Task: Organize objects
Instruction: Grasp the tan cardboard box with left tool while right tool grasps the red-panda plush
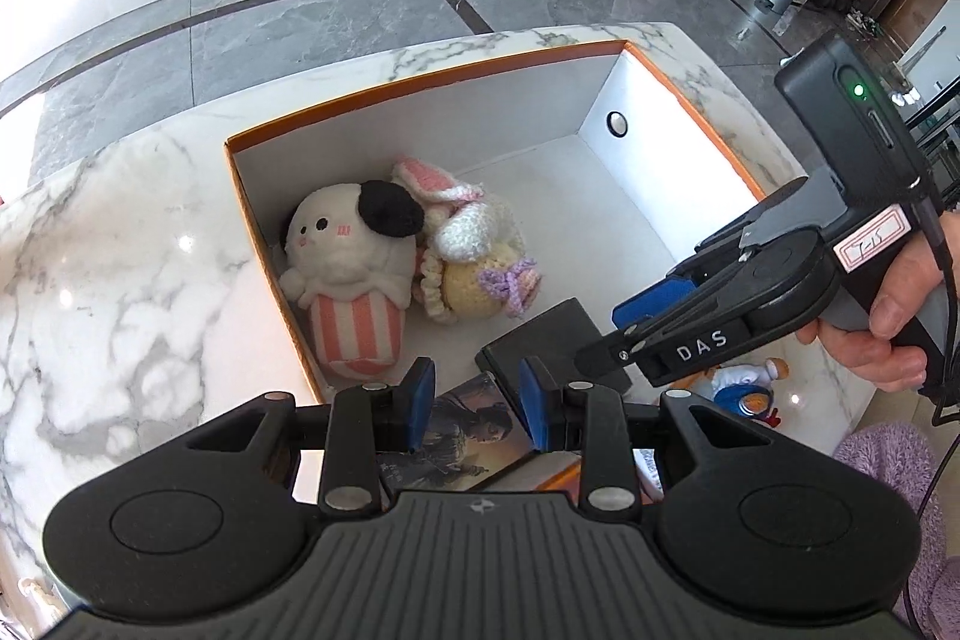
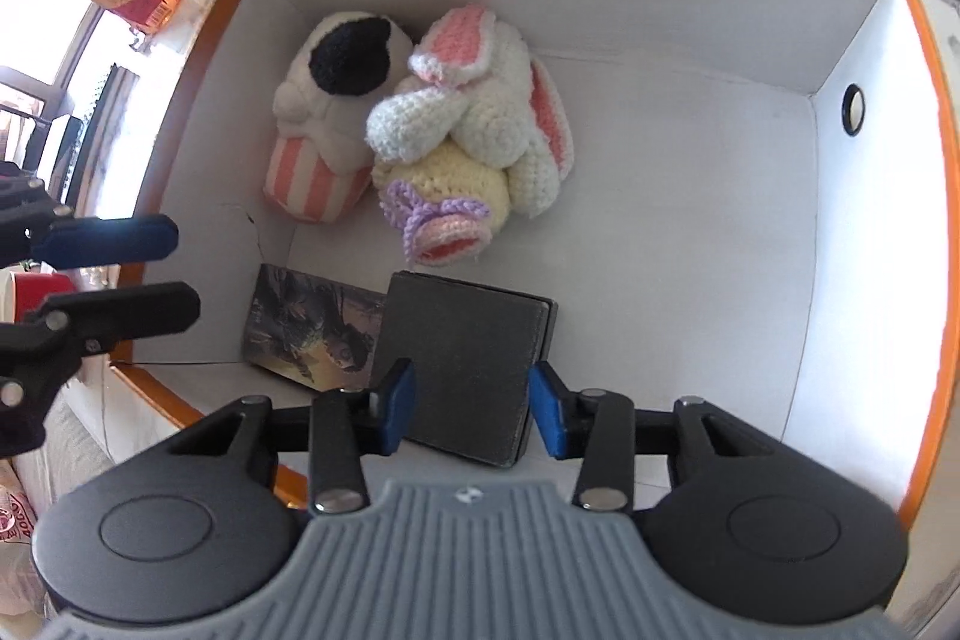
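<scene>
1. The left gripper (image 1: 477, 409) hovers over the near edge of the orange-rimmed white box (image 1: 420, 76), jaws parted about halfway, with nothing between its blue pads (image 1: 423, 400). Through the gap shows the picture-cover book (image 1: 474, 430) below, apart from the pads.

2. The right gripper (image 2: 471, 415) reaches into the box from 3 o'clock in the left wrist view, where it appears at (image 1: 624, 325). Its jaws stand wide apart, one pad on each side of the near end of the black notebook (image 2: 465, 358). Whether the pads touch the notebook's edges cannot be told; no squeeze is visible.

3. The black notebook lies flat on the box floor at 6 o'clock in the right wrist view, overlapping the right edge of the picture-cover book (image 2: 312, 334), which lies at 7 o'clock in the box's near-left corner.

4. Two soft toys sit touching each other at 11 to 12 o'clock in the right wrist view: a white plush with a black ear and pink-striped base (image 2: 327, 124), against the left wall, and a crocheted bunny (image 2: 480, 124) with pink-lined ears and a cream body trimmed in lilac.

5. The box rests on a white marble table (image 1: 120, 280). Outside it, at 4 o'clock in the left wrist view, a small blue-and-white figure toy (image 1: 744, 391) lies on the marble, partly hidden by the right gripper.
</scene>
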{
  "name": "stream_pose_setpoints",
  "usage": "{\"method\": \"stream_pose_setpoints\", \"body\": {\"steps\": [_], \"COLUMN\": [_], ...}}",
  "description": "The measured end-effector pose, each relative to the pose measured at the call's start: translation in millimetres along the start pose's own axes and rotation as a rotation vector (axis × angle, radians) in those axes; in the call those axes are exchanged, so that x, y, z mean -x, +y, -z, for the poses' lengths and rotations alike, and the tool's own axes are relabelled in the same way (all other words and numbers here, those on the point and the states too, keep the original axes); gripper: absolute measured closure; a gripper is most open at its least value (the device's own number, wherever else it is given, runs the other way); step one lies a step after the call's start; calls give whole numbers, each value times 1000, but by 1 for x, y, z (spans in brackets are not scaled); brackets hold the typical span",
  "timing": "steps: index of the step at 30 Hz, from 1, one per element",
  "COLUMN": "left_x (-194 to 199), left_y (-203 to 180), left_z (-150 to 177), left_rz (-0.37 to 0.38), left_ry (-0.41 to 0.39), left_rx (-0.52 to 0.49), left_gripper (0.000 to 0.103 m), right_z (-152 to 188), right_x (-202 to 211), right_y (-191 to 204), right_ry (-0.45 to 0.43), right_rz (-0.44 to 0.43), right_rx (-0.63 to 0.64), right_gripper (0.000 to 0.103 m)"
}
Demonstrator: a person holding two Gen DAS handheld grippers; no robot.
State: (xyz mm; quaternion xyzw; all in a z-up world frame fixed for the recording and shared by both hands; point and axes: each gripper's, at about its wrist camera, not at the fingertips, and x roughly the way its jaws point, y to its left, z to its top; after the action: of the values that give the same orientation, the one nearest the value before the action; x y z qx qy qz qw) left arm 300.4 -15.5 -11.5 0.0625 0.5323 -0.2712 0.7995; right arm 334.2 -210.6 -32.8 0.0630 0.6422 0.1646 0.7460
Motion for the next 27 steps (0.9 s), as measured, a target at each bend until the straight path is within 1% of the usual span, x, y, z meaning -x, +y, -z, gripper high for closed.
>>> {"method": "stream_pose_setpoints", "body": {"steps": [1, 2, 3, 7, 8, 10, 12, 14, 17, 19, 21, 22, 23, 25, 27], "left_x": [4, 10, 14, 34, 37, 44, 49, 53, 51, 46, 42, 40, 39, 36, 32], "left_y": [-4, -9, -12, -28, -31, -38, -46, -54, -63, -67, -71, -72, -72, -70, -66], "left_z": [3, 6, 10, 28, 34, 46, 59, 75, 97, 112, 125, 132, 139, 149, 155], "left_rz": [8, 22, 34, 78, 91, 112, 99, 72, 48, 15, -21, -44, -66, -100, -127], "left_ry": [-7, -16, -24, -71, -80, -114, -144, -182, -179, -155, -126, -115, -105, -85, -60], "left_rx": [-4, -4, -2, 35, 52, 73, 76, 67, 41, -5, -68, -100, -129, -178, -208], "left_gripper": [67, 67, 67, 67, 67, 67, 67, 67, 66, 62, 56, 50, 41, 33, 31], "right_z": [3, -3, 4, 46, 53, 76, 100, 125, 154, 170, 183, 187, 191, 195, 196], "right_x": [9, 13, 16, 38, 34, 52, 62, 58, 56, 50, 39, 33, 27, 19, 10], "right_y": [1, -5, -9, 2, 5, 5, 1, -3, -15, -24, -32, -35, -38, -42, -46], "right_ry": [-22, -52, -83, -181, -206, -252, -290, -335, -364, -375, -373, -368, -363, -361, -356], "right_rz": [-8, -17, -25, -34, -32, -9, 11, 29, 28, 16, 10, 7, 8, 3, -11], "right_rx": [0, 4, 14, 60, 66, 75, 49, 22, -63, -125, -179, -205, -235, -291, -338], "right_gripper": [58, 58, 58, 58, 58, 58, 58, 57, 55, 47, 42, 39, 37, 28, 26]}}
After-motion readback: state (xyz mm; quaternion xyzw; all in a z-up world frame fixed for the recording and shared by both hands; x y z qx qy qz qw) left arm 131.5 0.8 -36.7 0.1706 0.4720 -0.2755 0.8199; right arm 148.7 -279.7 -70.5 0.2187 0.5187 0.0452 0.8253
